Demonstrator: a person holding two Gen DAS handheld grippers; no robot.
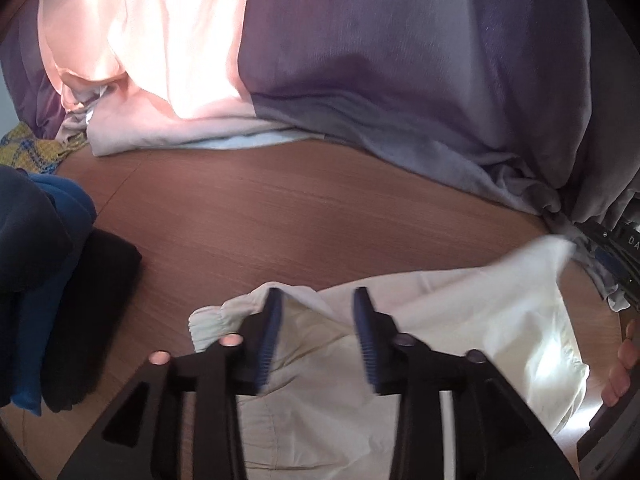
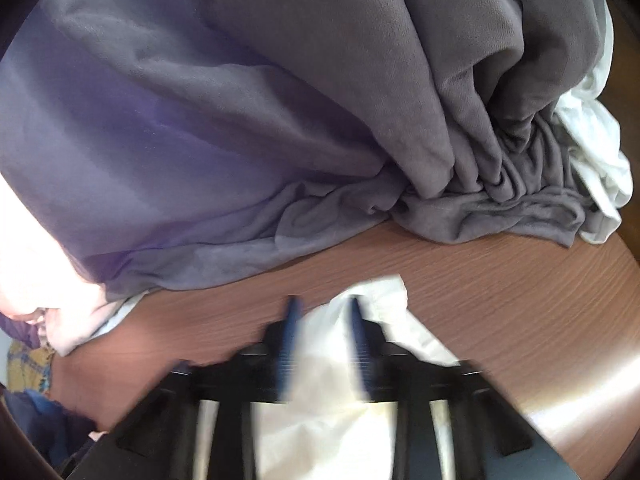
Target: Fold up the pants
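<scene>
Cream-white pants [image 1: 460, 320] lie on the brown wooden table [image 1: 280, 216], with the elastic waistband [image 1: 208, 320] at the left. My left gripper [image 1: 318, 300] is open, its blue-padded fingers [image 1: 272, 332] apart over the cloth near the waistband. In the right wrist view the pants [image 2: 324, 400] bunch up between the fingers of my right gripper [image 2: 324, 308], which stand apart; that view is blurred by motion. The pants' corner [image 2: 384, 292] pokes out ahead of the fingertips.
A grey-purple curtain [image 1: 400, 60] and a pink curtain [image 1: 152, 40] hang onto the table's far edge. Folded dark and blue clothes [image 1: 68, 280] are stacked at the left. A yellow plaid cloth [image 1: 28, 152] lies far left. White fabric [image 2: 592, 160] sits far right.
</scene>
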